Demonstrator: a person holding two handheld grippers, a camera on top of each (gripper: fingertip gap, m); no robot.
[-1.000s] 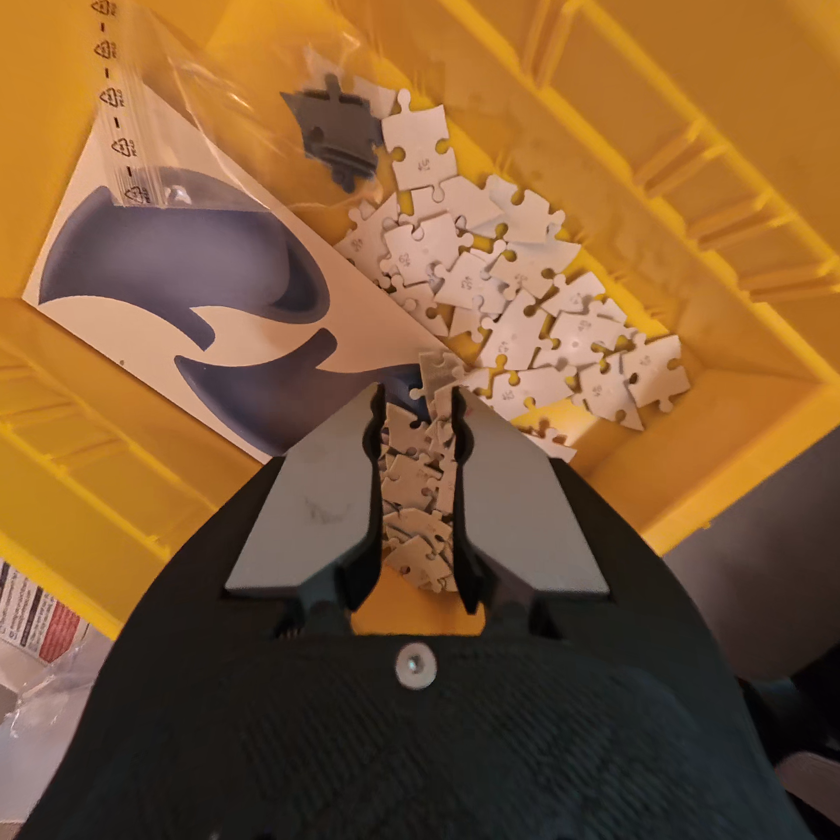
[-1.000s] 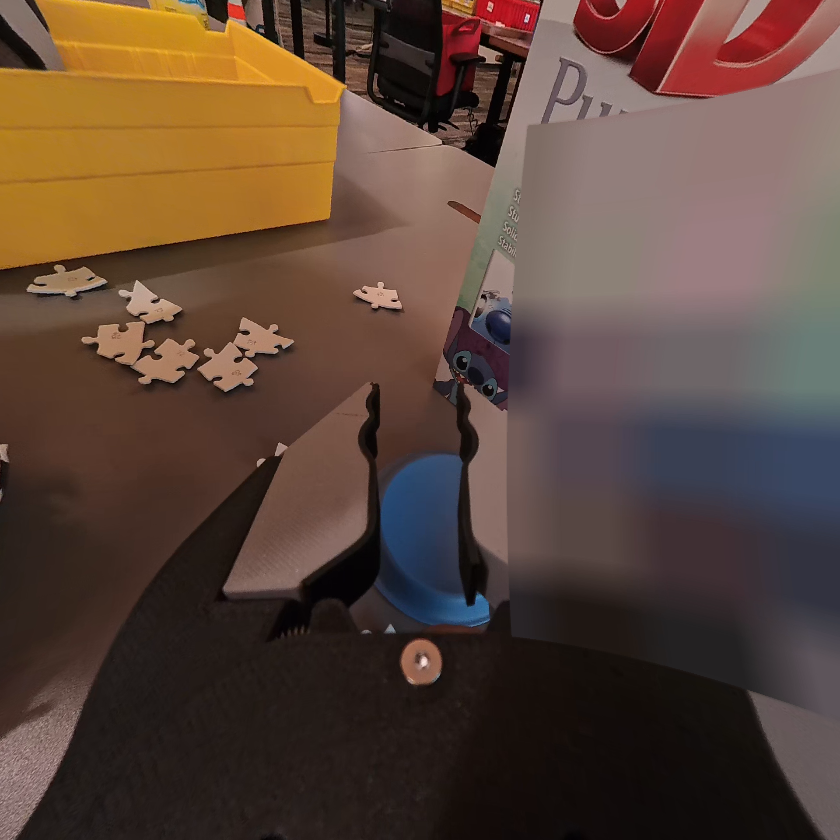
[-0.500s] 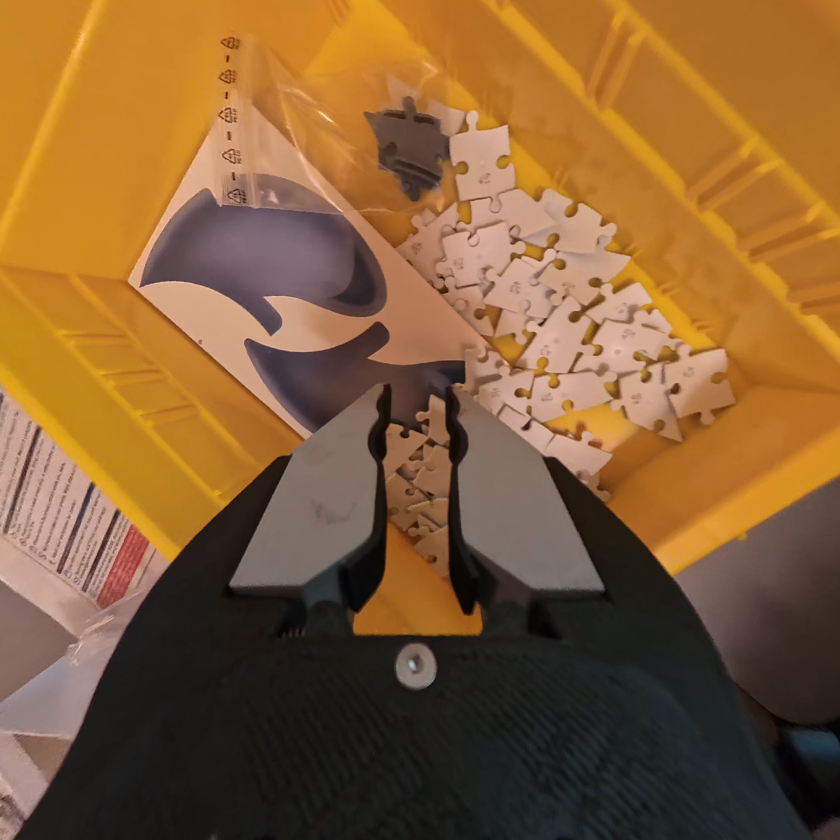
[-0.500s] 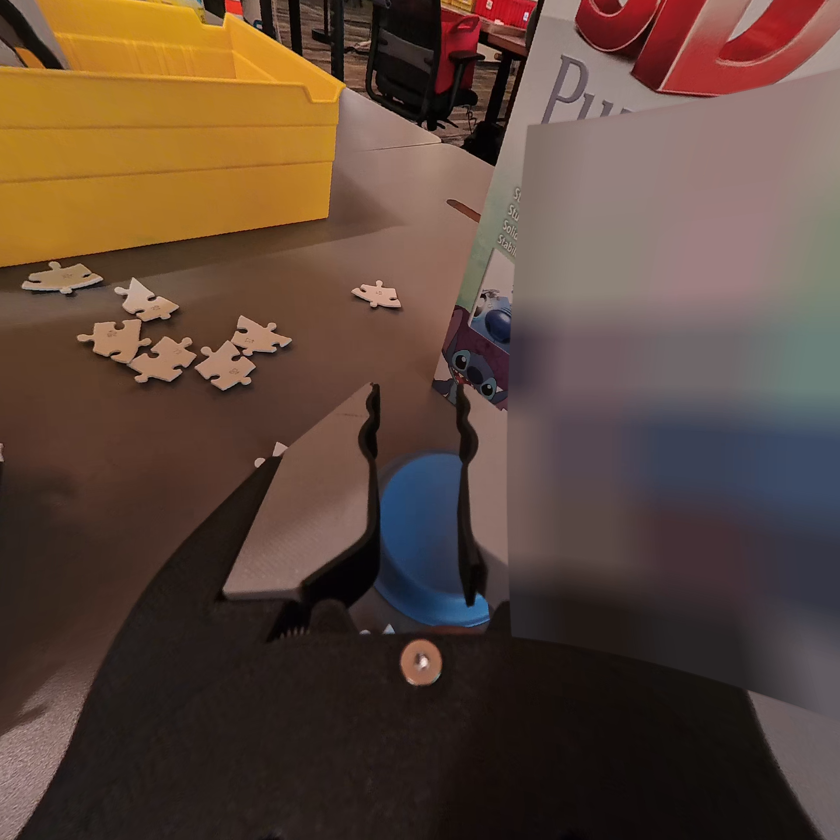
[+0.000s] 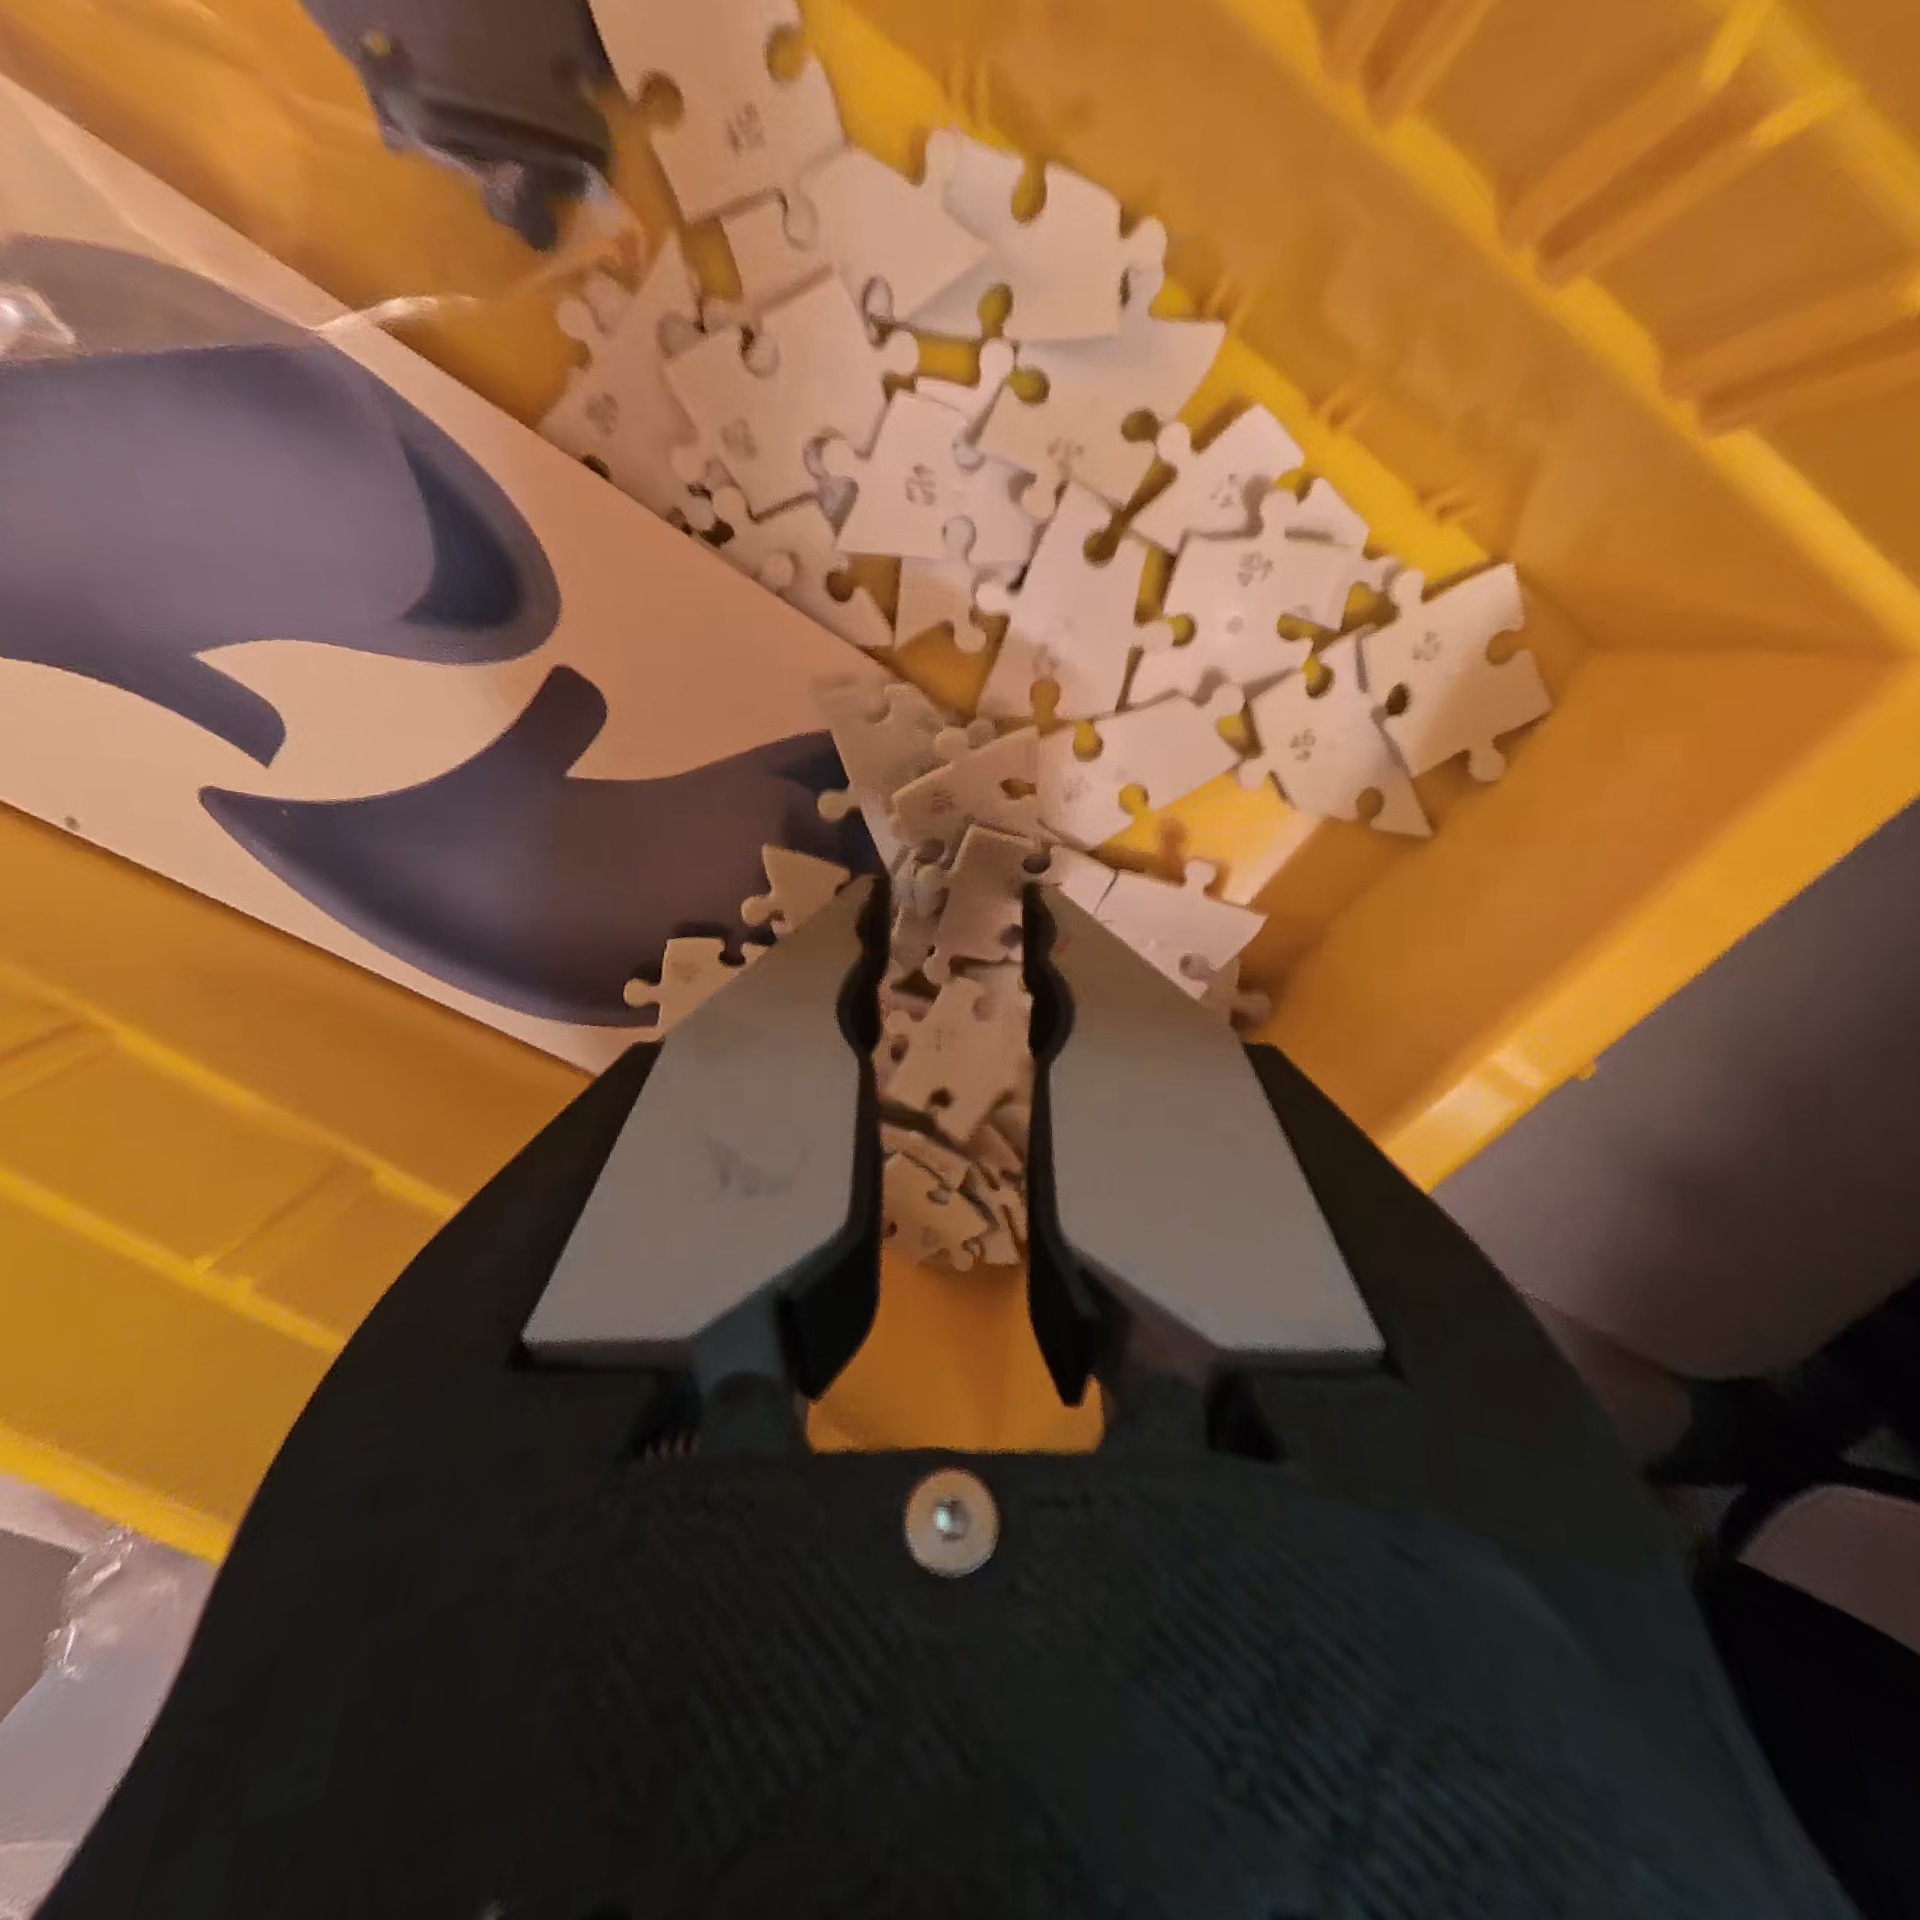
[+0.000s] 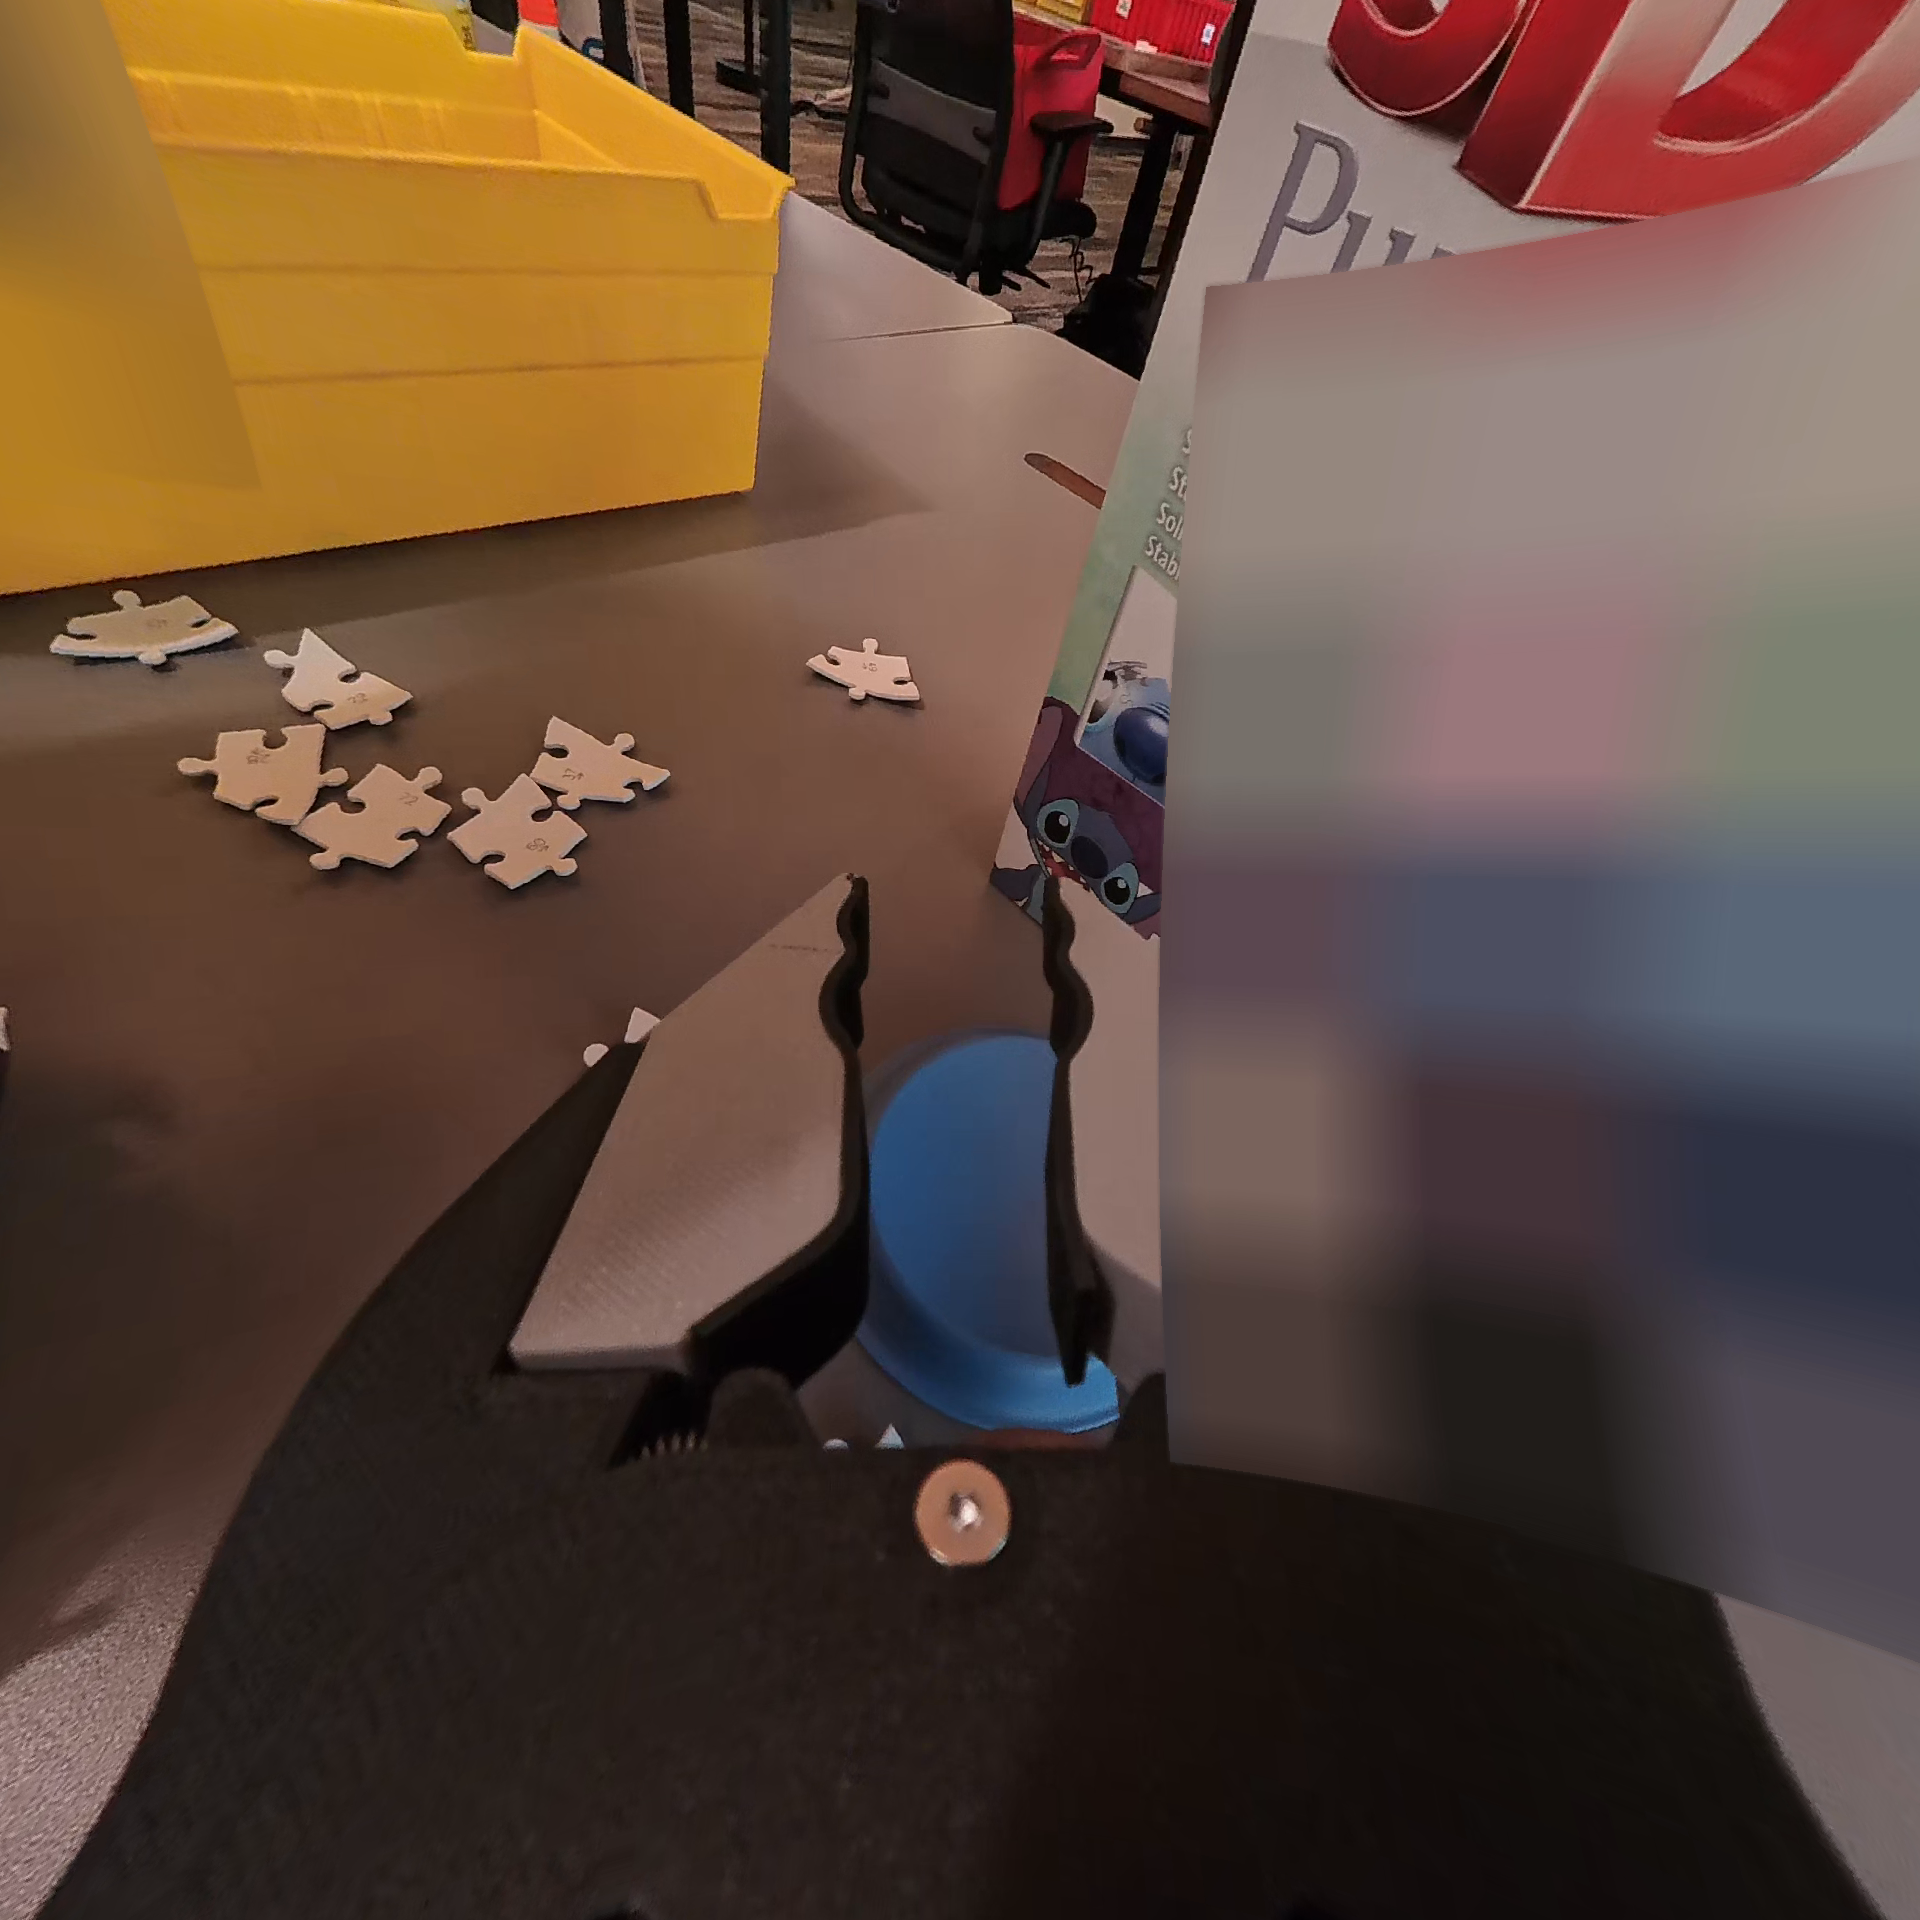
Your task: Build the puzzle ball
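The left gripper [image 5: 951,914] was lowered into the yellow bin [image 5: 1558,343], its fingers spread a little, with nothing pinched between them. The tips stood just over the heap of pale puzzle pieces [image 5: 1049,582] that lay face down in one corner of the bin. The pieces probably lay there because the bin served as the store for the loose parts, and the narrow gap suited the taking of a single thin piece. Beside the heap, along the bin floor, lay a white sheet with dark blue curved shapes [image 5: 343,665], and at the far edge a dark grey plastic part [image 5: 488,114] showed, blurred.

The right gripper [image 6: 951,904] hovered low over the grey tabletop [image 6: 520,1039], its fingers also spread and empty. Under them a blue round stand [image 6: 966,1226] rested on the tabletop close to the standing puzzle box [image 6: 1132,790]; I judge that the stand waited there to carry the ball. Several pale pieces [image 6: 384,790] lay scattered on the tabletop near its left edge, in front of the bin wall [image 6: 499,364], well apart from the stand. No joined pieces were visible, so the building seemed hardly begun.

Against the frame of half a second before, the left gripper had gone deeper toward the heap, which filled more of the view, and the picture was blurred by motion. The right gripper had kept almost the same place.
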